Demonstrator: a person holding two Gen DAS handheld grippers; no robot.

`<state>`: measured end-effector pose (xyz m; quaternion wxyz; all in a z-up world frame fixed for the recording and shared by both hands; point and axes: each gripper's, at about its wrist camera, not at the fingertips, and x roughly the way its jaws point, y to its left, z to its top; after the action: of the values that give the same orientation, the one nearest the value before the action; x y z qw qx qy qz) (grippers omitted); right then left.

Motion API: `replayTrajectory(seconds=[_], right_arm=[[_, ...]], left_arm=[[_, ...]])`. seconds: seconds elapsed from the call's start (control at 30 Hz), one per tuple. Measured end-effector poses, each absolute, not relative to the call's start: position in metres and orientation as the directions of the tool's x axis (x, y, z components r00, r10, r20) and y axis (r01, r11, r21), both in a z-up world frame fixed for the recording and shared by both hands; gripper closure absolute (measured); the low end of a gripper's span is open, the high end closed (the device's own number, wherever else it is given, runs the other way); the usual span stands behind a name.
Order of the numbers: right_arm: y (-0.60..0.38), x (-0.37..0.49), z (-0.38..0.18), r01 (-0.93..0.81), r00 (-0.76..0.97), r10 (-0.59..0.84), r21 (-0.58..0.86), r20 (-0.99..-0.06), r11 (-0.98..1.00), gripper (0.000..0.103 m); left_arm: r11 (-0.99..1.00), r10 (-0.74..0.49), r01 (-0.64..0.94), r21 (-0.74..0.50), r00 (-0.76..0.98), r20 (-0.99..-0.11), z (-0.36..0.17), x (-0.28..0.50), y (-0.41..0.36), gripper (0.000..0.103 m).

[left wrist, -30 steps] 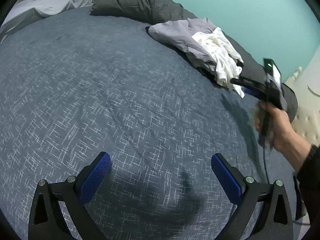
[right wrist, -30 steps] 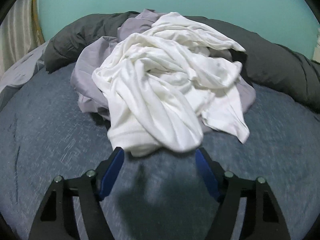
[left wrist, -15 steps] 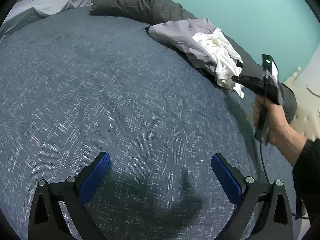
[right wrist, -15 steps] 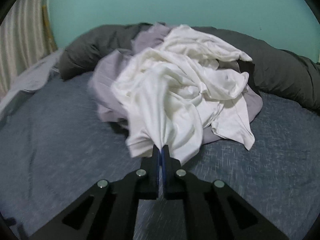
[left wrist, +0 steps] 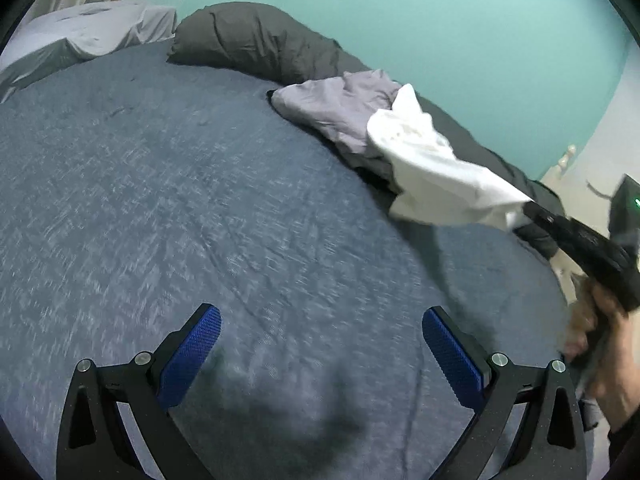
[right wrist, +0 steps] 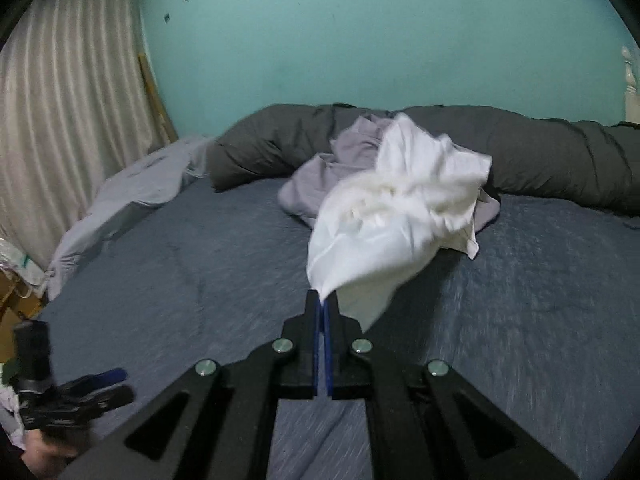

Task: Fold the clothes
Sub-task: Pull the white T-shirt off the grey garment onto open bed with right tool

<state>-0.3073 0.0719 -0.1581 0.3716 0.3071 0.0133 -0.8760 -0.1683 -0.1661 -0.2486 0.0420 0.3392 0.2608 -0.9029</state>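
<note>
While my right gripper (right wrist: 323, 305) pinches the white shirt (right wrist: 394, 216) beside the grey garment (right wrist: 340, 160), my left gripper (left wrist: 320, 344) gapes empty.

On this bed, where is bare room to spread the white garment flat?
The blue bedspread is bare from the open left claw up to the dark duvet roll. It is crowded by the wall, where the grey garment lies under the white garment.

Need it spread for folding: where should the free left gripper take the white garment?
On the loose lower hem of the white garment, hanging just right of the shut right gripper. Bring the open left gripper in from below: that edge dangles clear of the bed.
</note>
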Motion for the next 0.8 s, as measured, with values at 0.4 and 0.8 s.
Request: replayTrajectory(seconds=[0.4, 0.8], right_arm=[[0.112, -0.152, -0.09, 0.696, -0.512, -0.712, 0.254, -0.48, -0.672, 0.102], [0.159, -0.065, 0.0, 0.721, -0.558, -0.745, 0.231, -0.365, -0.653, 0.102]], left_arm=[[-0.878, 0.131, 0.194, -0.438, -0.782, -0.61, -0.183, -0.071, -0.12, 0.0], [-0.908, 0.147, 0.1, -0.407, -0.833, -0.534, -0.109, -0.002, -0.098, 0.0]])
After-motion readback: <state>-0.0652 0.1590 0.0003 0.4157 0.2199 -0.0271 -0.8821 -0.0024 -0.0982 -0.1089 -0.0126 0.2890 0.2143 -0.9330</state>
